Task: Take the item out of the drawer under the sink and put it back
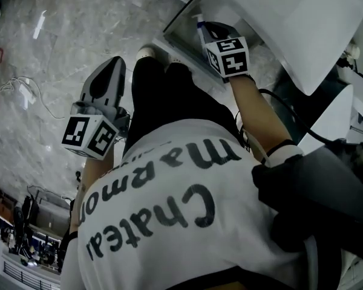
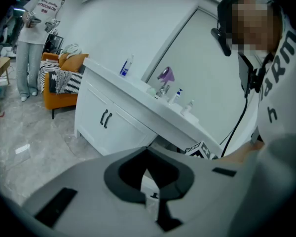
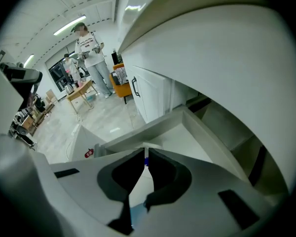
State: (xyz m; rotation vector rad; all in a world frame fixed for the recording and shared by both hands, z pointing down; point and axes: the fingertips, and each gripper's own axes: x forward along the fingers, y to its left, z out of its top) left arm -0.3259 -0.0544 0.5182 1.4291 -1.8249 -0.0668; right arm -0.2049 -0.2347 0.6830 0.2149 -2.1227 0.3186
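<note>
The white drawer [image 1: 180,28] under the sink stands pulled out; in the right gripper view its pale inside [image 3: 190,135] lies just below the jaws. My right gripper [image 1: 207,30] points down into it, shut on a small white item with a blue part [image 1: 198,20]. A sliver of that blue [image 3: 146,158] shows between the tips. My left gripper [image 1: 107,77] hangs to the left over the floor, away from the drawer. In the left gripper view its jaws meet at the tips [image 2: 147,168] with nothing between them.
The white sink counter [image 2: 138,97] carries several small bottles, with closed cabinet doors [image 2: 105,119] beneath. Marble floor [image 1: 54,47] lies at the left. An orange sofa [image 2: 64,85] and a standing person [image 2: 37,38] are far back. A cable [image 1: 24,92] trails on the floor.
</note>
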